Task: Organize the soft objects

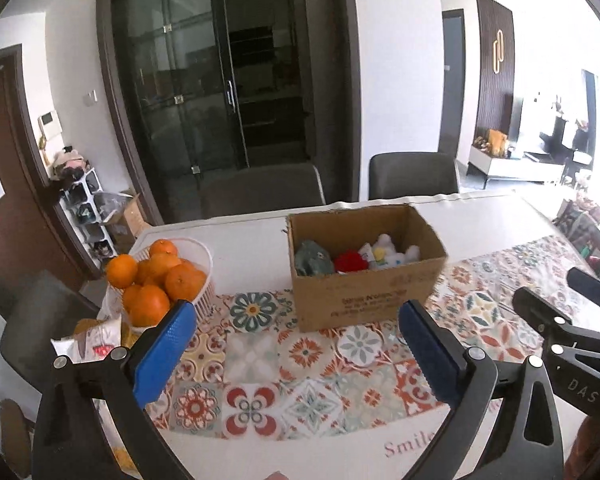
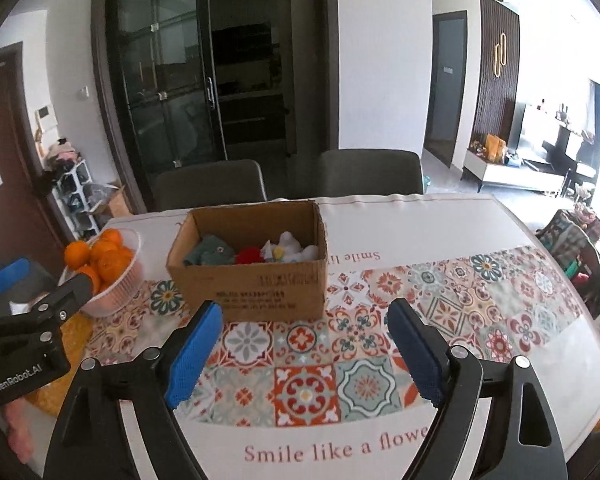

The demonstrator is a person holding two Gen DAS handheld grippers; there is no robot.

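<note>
An open cardboard box [image 1: 364, 300] [image 2: 256, 284] stands on the patterned tablecloth. In it lie a grey-green soft toy [image 1: 312, 259] [image 2: 208, 254], a red one [image 1: 351, 261] [image 2: 247, 256] and a white one [image 1: 392, 254] [image 2: 290, 249]. My left gripper [image 1: 296, 344] is open and empty, hovering over the cloth in front of the box. My right gripper [image 2: 306, 344] is open and empty too, just right of the left one, also short of the box. Each gripper shows at the edge of the other's view.
A white basket of oranges [image 1: 160, 276] [image 2: 108, 268] stands left of the box, with snack packets [image 1: 96, 340] beside it. Two grey chairs [image 1: 414, 176] [image 2: 208, 184] stand behind the table's far edge. A glass-door cabinet is beyond.
</note>
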